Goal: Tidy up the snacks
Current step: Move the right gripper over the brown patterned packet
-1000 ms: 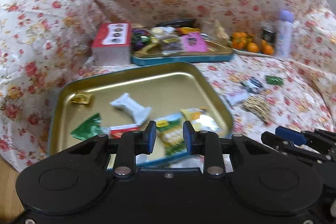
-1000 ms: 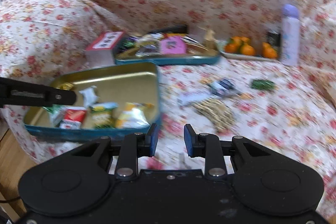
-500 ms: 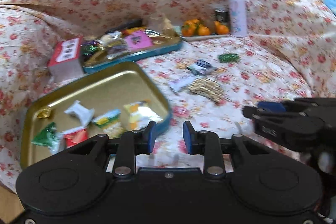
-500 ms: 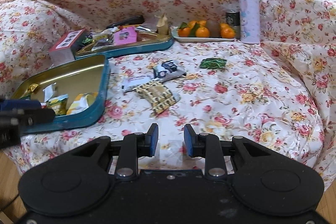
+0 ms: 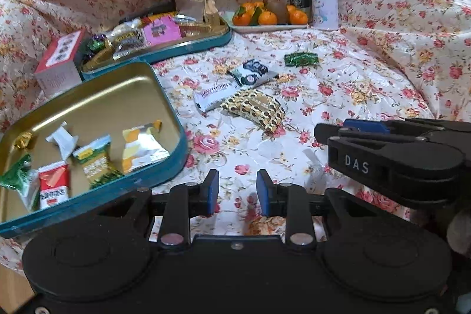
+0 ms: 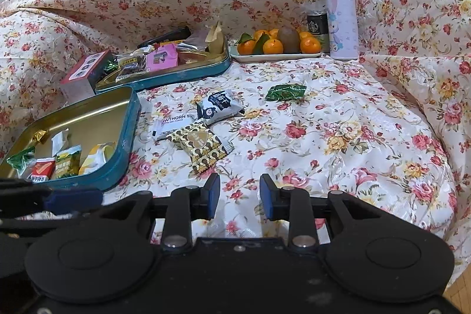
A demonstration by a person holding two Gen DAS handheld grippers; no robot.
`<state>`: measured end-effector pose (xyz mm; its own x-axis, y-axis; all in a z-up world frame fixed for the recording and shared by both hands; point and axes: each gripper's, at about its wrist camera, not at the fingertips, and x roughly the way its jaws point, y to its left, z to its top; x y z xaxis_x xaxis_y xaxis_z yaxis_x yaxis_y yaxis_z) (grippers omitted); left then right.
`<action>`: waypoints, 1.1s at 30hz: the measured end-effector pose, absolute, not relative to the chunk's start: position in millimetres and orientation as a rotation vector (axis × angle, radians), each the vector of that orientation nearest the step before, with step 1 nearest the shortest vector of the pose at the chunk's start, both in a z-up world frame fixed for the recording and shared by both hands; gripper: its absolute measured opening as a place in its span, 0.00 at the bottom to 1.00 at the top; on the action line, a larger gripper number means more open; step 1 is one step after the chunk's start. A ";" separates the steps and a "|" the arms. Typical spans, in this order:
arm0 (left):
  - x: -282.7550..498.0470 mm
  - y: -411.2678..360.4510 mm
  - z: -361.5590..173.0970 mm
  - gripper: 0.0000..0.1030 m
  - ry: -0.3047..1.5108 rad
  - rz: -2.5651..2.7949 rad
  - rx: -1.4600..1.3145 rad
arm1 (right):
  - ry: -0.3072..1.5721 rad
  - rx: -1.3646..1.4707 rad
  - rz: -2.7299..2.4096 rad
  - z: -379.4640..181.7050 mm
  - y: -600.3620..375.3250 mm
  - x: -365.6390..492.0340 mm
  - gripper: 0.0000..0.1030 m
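Four loose snack packets [image 6: 203, 144] lie on the cover just right of the gold tin [image 6: 88, 115]; they're light, crinkly, slippery, so pinch a sealed end. Your right gripper [image 6: 240, 196], just widening, and left gripper [image 5: 237, 192] stand released, empty

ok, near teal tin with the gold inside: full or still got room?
Partly filled. The near teal metal tin with gold interior holds a handful of wrapped snacks bunched at its front end; most of the gold floor behind them shows bare.

Two wrist fisheyes, side by side, angled down, sharing the loose snacks [image 5: 248, 96] on the sofa [image 6: 338, 137]
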<state>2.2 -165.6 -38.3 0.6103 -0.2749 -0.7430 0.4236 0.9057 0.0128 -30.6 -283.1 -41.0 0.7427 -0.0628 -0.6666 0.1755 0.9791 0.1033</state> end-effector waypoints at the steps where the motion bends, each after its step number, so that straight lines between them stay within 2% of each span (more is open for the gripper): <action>1: 4.1 -167.5 -40.7 0.38 0.828 -0.403 0.194 | 0.722 0.164 -0.125 -41.2 -283.9 -28.4 0.32; 12: 18.6 -173.1 -61.8 0.39 0.906 -0.360 0.163 | 0.685 0.046 0.015 -38.8 -273.6 14.0 0.47; 22: 24.5 -175.0 -63.3 0.40 0.910 -0.351 0.149 | 0.704 -0.112 0.156 -48.5 -260.5 48.3 0.53; 30: 31.8 -172.1 -64.7 0.43 0.934 -0.351 0.115 | 0.774 -0.110 0.202 -64.9 -266.3 68.0 0.52; 33: 31.3 -173.9 -65.2 0.44 0.931 -0.347 0.123 | 0.791 -0.119 0.187 -72.0 -268.5 69.2 0.48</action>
